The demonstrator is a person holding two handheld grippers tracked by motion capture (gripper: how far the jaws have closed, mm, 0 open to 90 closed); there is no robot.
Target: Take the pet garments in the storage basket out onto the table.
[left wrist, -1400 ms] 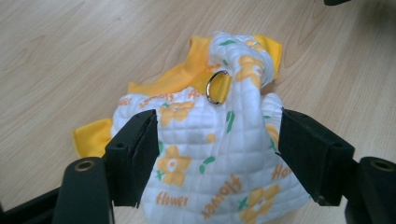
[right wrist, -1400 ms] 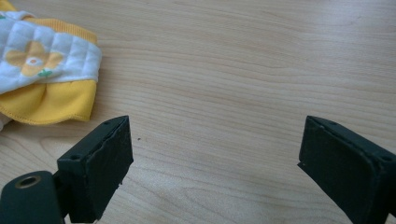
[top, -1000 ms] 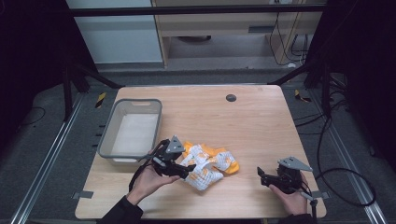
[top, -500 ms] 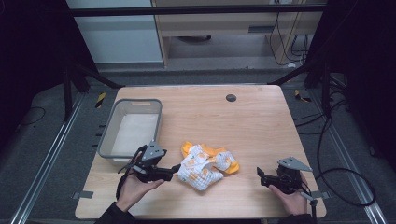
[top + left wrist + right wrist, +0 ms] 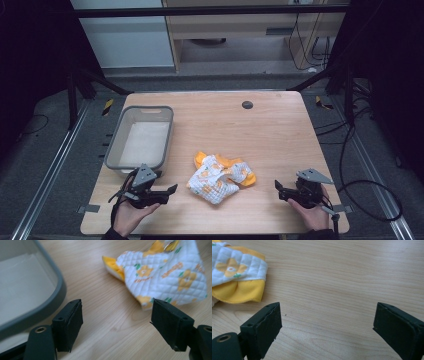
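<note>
A crumpled quilted cloth [image 5: 220,176], white with yellow flowers and a yellow lining, lies on the wooden table [image 5: 250,130] near its front middle. The cloth [image 5: 165,272] appears ahead and to the right of my left jaws in the left gripper view. My left gripper [image 5: 172,190] rests at the front left, open and holding nothing, a short gap away from the cloth. At the front right my right gripper [image 5: 278,187] stands open and holds nothing. In the right gripper view the cloth's yellow edge [image 5: 239,290] lies at the upper left.
A grey plastic bin [image 5: 140,137] with a pale bottom stands at the table's left side, just behind my left gripper; its rim [image 5: 53,297] curves past the left jaw. A small dark round hole [image 5: 247,104] marks the far middle of the table.
My left gripper has drawn back to the left and toward the front edge, away from the cloth, and stands clear of it. The right gripper has stayed put.
</note>
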